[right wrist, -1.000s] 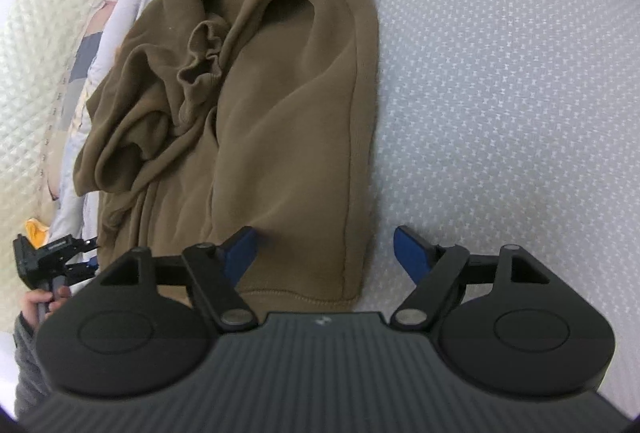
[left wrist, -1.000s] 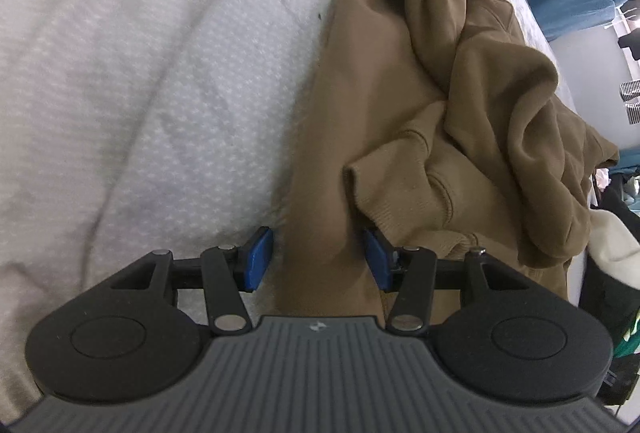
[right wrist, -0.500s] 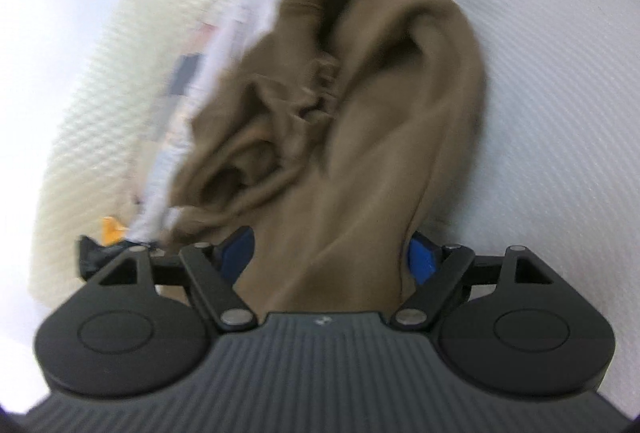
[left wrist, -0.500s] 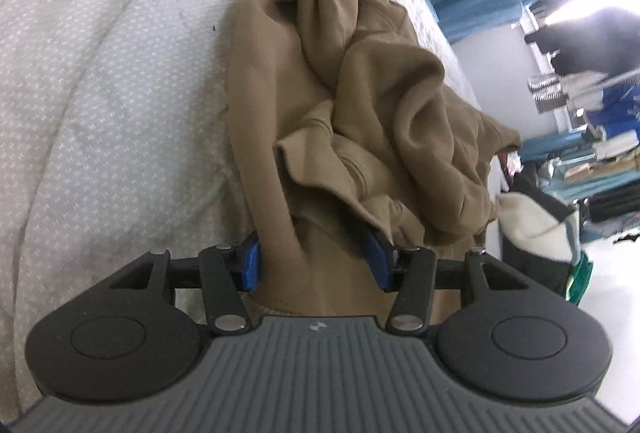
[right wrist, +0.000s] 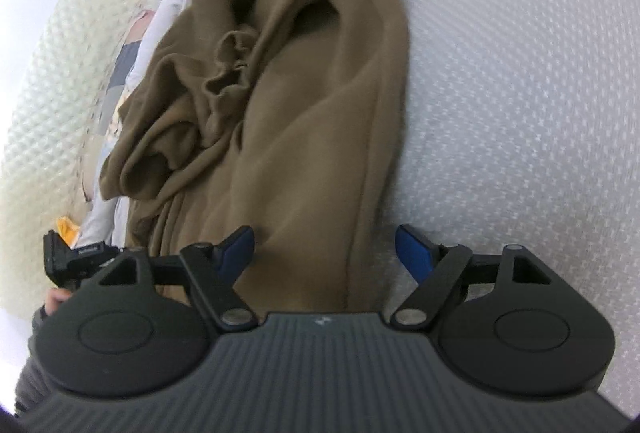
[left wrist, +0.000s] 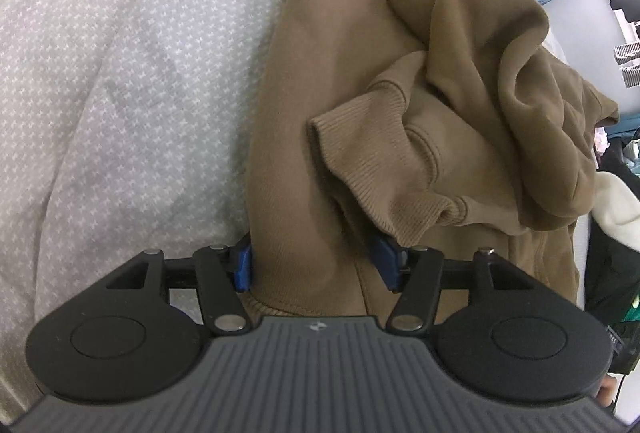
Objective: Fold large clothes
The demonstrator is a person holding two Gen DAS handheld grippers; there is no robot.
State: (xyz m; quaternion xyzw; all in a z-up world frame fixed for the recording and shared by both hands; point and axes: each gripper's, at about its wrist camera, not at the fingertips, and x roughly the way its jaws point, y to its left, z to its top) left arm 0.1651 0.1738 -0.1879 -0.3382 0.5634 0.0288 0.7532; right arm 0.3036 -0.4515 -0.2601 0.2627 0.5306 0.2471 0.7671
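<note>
Barely begun: the brown hoodie (left wrist: 360, 113) lies crumpled and unfolded on the white bedding (left wrist: 120, 73), with the left gripper (left wrist: 316, 265) and right gripper (right wrist: 324, 247) apart, each straddling what seems its hem.

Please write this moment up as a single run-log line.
step: grasping hem | left gripper: open, straddling brown hoodie hem | right gripper: open, straddling hem | surface: white bedsheet
</note>
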